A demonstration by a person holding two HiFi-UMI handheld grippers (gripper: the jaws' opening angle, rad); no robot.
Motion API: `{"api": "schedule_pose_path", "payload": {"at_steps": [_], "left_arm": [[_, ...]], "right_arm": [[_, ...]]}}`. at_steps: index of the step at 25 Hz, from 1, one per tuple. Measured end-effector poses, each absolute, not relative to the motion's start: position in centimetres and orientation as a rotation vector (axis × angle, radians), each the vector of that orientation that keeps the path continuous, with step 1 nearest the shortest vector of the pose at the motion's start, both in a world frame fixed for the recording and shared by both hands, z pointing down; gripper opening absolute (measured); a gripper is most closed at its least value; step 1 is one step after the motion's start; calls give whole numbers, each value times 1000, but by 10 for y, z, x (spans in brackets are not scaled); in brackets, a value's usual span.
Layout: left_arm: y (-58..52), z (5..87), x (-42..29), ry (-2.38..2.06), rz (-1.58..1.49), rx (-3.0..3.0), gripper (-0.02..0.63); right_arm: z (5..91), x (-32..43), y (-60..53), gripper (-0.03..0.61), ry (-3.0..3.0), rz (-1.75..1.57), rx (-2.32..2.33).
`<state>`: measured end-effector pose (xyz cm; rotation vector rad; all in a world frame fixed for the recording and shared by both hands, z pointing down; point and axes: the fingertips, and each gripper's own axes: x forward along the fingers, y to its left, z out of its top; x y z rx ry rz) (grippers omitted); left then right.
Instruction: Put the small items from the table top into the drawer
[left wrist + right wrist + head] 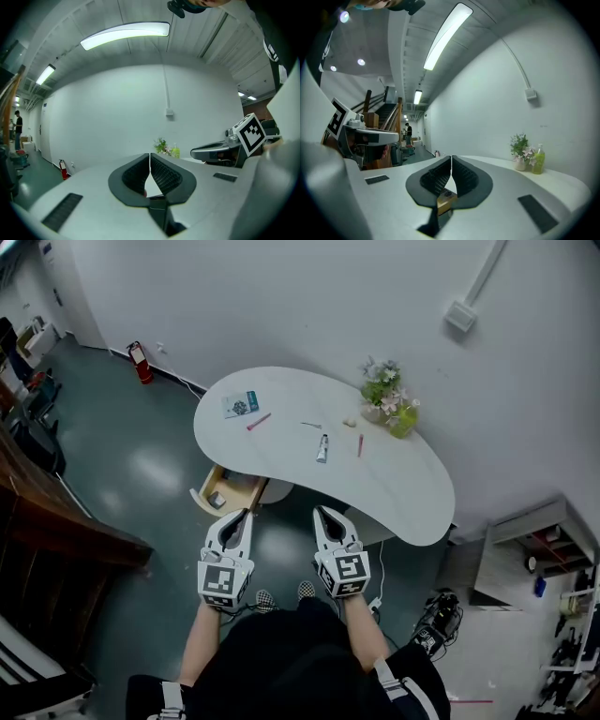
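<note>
so, the small things we are to clear lie spread over the white kidney-shaped table top [403, 493]. there is a grey squeeze tube [322, 448] about the middle and a short red pen [360, 445] just right of it. a longer pink-red pen [259, 422] lies towards the left, with a small pale block [350, 423], a thin dark stick [311, 425] and a printed white-and-teal card [240, 405] further back.

none of them is in the open pale wooden drawer [230, 486] yet. it juts out under the table's near left edge and holds one small grey thing [217, 500].

our left gripper [242, 515] hangs near the drawer's front and our right gripper [323, 513] sits beside it, short of the table's near edge. both have their jaws pressed together with nothing between them.

we judge the step in hand to be the first reach. to do it well we would part the right jaws before coming down and take the tube across its narrow width. we would also keep clear of the potted white flowers [380, 388] and the green bottle [404, 420] at the back.
</note>
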<state>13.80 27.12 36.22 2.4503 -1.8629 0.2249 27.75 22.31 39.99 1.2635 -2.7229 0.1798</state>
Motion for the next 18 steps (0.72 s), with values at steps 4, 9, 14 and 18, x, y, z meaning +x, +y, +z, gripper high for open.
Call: {"api": "schedule_pose_path", "payload": {"at_steps": [4, 9, 14, 18], "left_arm": [[275, 365, 135, -1808, 181, 2491, 21], [266, 364, 132, -1757, 172, 2522, 22], [233, 370, 128, -1751, 162, 2535, 21], [195, 380, 128, -1740, 174, 2542, 21]], "right_arm": [[404, 274, 226, 31, -2690, 166, 1300], [409, 268, 221, 31, -2655, 173, 1315], [415, 267, 191, 31, -2631, 178, 1347], [424, 269, 154, 31, -2622, 184, 1367]]}}
